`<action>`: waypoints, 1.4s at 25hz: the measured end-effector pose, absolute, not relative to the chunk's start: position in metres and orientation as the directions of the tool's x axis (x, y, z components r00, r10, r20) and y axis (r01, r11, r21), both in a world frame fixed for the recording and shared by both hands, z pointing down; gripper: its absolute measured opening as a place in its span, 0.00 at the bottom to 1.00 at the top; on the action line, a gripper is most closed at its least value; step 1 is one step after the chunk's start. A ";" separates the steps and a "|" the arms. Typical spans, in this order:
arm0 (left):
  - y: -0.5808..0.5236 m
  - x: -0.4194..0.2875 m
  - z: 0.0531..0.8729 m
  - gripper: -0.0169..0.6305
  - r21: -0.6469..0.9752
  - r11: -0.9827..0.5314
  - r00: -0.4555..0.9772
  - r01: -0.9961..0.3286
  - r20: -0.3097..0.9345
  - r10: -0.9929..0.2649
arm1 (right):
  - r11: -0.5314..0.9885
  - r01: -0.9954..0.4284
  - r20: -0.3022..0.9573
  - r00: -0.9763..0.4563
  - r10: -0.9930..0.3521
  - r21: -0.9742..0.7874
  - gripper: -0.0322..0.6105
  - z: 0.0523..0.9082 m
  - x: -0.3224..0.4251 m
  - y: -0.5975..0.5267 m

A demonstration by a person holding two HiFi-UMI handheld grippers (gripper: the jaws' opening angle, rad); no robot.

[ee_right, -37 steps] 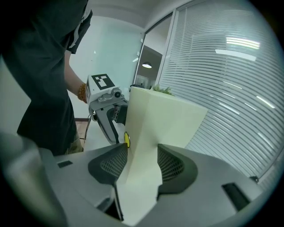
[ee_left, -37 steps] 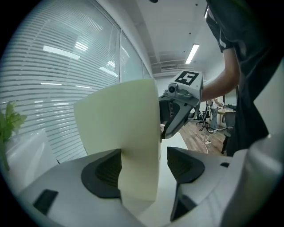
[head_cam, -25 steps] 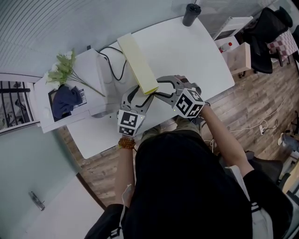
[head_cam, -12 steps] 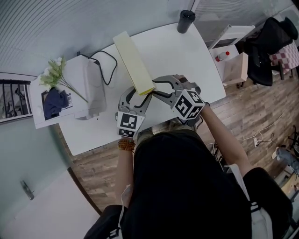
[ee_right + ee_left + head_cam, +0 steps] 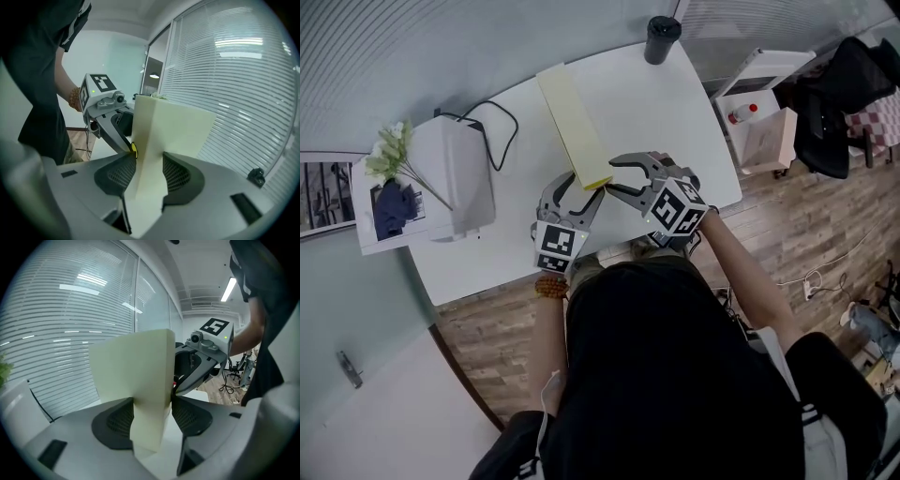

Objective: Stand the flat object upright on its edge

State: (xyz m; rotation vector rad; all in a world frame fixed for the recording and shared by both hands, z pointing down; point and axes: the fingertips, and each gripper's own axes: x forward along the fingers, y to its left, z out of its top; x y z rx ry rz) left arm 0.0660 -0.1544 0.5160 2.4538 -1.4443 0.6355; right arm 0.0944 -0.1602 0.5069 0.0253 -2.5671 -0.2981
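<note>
On table (image 5: 675,112): board (image 5: 572,127), cup (image 5: 661,37) behind (box (image 5: 459,192) at left).

The flat object (image 5: 574,127) is a pale, buttery yellow against the plain white table (image 5: 684,112). The left gripper (image 5: 581,190) and the right gripper (image 5: 617,175) are both matte grey, each carrying a cube of black-and-white square markers (the jaw pads are darker, with a fine mesh pattern). The tumbler (image 5: 660,37) is black, the floor (image 5: 797,216) warm brown planks, the blinds (image 5: 70,333) pale grey stripes, the flowers (image 5: 386,155) white on green.

Table (image 5: 684,117) lies bare right of the slab (image 5: 572,122); white appliance (image 5: 459,183) blocks left.
</note>
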 end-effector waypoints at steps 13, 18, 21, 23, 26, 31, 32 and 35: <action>-0.143 0.068 0.521 0.35 -0.050 -0.537 0.457 -0.842 0.463 -0.760 | 0.959 0.103 0.524 -0.850 -0.052 0.262 0.30 0.519 0.101 -0.162; -0.148 0.070 0.520 0.33 -0.031 -0.546 0.474 -0.837 0.456 -0.753 | 0.959 0.096 0.538 -0.841 -0.066 0.268 0.30 0.518 0.100 -0.174; -0.151 0.068 0.520 0.33 -0.024 -0.521 0.458 -0.853 0.443 -0.770 | 0.961 0.110 0.550 -0.834 -0.050 0.254 0.30 0.518 0.101 -0.171; -0.153 0.066 0.519 0.32 -0.021 -0.508 0.448 -0.861 0.439 -0.779 | 0.964 0.101 0.552 -0.832 -0.053 0.246 0.30 0.519 0.101 -0.169; -0.153 0.061 0.518 0.32 -0.029 -0.510 0.445 -0.859 0.448 -0.775 | 0.972 0.079 0.546 -0.836 -0.057 0.222 0.30 0.519 0.100 -0.164; -0.154 0.058 0.519 0.32 -0.023 -0.528 0.462 -0.849 0.452 -0.763 | 0.972 0.076 0.543 -0.838 -0.058 0.222 0.29 0.520 0.098 -0.164; -0.154 0.058 0.519 0.32 -0.019 -0.523 0.461 -0.852 0.448 -0.766 | 0.972 0.078 0.543 -0.838 -0.056 0.220 0.29 0.520 0.098 -0.164; -0.153 0.058 0.512 0.33 0.020 -0.508 0.472 -0.861 0.404 -0.784 | 0.965 0.058 0.530 -0.843 -0.089 0.256 0.29 0.515 0.102 -0.170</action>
